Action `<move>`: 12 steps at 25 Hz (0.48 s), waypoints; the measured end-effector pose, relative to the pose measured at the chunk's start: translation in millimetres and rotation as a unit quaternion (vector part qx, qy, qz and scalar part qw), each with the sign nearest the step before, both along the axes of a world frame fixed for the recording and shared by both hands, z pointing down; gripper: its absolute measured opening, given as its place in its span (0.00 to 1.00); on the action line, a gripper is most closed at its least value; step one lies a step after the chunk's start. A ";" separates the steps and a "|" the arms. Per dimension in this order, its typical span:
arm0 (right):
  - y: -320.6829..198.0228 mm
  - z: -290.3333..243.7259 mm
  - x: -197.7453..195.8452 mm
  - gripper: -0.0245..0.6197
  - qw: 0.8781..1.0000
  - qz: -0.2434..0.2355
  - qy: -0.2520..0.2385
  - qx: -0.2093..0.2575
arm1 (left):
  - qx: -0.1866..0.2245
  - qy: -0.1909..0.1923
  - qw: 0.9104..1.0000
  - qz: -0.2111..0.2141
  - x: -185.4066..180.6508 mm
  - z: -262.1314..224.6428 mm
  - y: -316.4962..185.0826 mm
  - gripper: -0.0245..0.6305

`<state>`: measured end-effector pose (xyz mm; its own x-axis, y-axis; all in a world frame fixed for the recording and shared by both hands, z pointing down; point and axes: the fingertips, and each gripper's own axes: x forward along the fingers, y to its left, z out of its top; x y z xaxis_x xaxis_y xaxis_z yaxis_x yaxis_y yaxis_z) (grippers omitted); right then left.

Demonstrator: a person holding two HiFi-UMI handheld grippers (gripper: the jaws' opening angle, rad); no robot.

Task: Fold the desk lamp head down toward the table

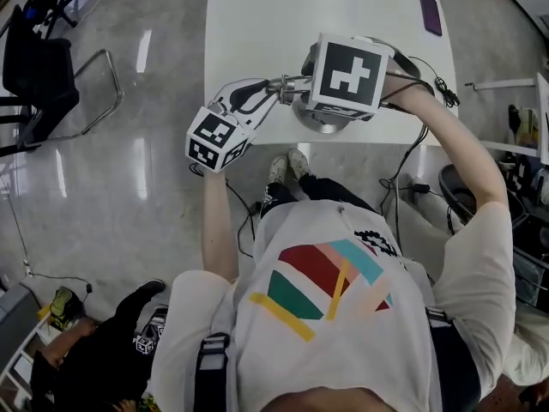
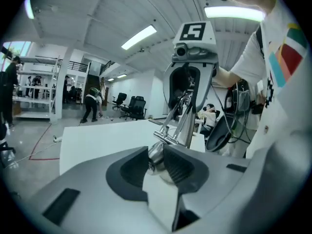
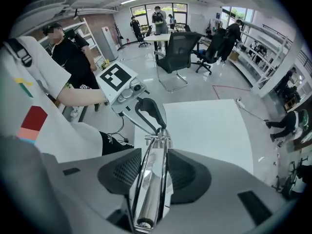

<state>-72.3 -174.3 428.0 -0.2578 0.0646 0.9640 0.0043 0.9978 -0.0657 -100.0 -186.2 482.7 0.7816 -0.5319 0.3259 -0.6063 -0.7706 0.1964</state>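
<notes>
The desk lamp stands on the near edge of the white table [image 1: 257,24]; its round base [image 1: 319,120] shows under my right gripper's marker cube [image 1: 347,74]. My right gripper [image 3: 151,179] points steeply down and is shut on the lamp's chrome arm [image 3: 150,189], which runs up between its pads. My left gripper [image 2: 157,162] comes in from the left, nearly level. Its pads press on the rounded chrome lamp head [image 2: 156,156] at the end of the arm's twin rods [image 2: 181,121]. In the head view my left gripper [image 1: 249,95] sits at the table's front left edge.
A purple phone [image 1: 431,14] lies at the table's far right corner. Black cables [image 1: 412,157] hang off the right front edge. An office chair [image 1: 43,58] stands on the floor to the left. A person in black [image 1: 103,350] crouches at the lower left.
</notes>
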 end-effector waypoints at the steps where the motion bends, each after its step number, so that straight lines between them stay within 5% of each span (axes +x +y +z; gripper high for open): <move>1: -0.2 2.1 -0.1 0.30 1.000 0.000 0.003 -0.002 | 0.001 -0.003 1.000 0.000 2.6 1.4 0.8 0.25; 12: 0.5 13.3 3.5 0.30 1.000 0.018 0.022 0.008 | -0.009 0.010 1.000 -0.015 3.2 1.6 0.5 0.25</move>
